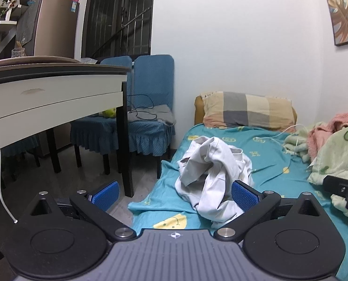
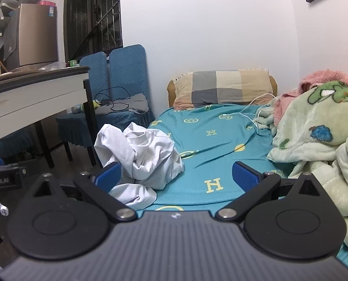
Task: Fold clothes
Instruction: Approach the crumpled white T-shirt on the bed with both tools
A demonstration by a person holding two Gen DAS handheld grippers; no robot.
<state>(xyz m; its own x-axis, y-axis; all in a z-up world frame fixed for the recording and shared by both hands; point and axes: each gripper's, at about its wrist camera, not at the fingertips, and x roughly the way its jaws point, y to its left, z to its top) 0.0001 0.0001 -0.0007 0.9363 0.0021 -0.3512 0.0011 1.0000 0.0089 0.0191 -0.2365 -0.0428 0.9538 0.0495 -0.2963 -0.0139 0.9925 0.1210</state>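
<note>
A crumpled white garment (image 1: 211, 173) lies in a heap on the teal bed sheet (image 1: 267, 161) near the bed's left edge. It also shows in the right wrist view (image 2: 143, 157). My left gripper (image 1: 174, 193) is open and empty, its blue pads (image 1: 106, 194) wide apart, just short of the heap. My right gripper (image 2: 176, 175) is open and empty, hovering over the sheet (image 2: 211, 140) with the heap by its left finger. The right gripper's body shows at the right edge of the left wrist view (image 1: 342, 189).
A checked pillow (image 1: 246, 109) lies at the bed's head. Fleece blankets (image 2: 314, 135) are piled on the bed's right side, with a white cable (image 2: 253, 112) beside them. A white table (image 1: 54, 93) and blue chairs (image 1: 148, 112) stand left of the bed.
</note>
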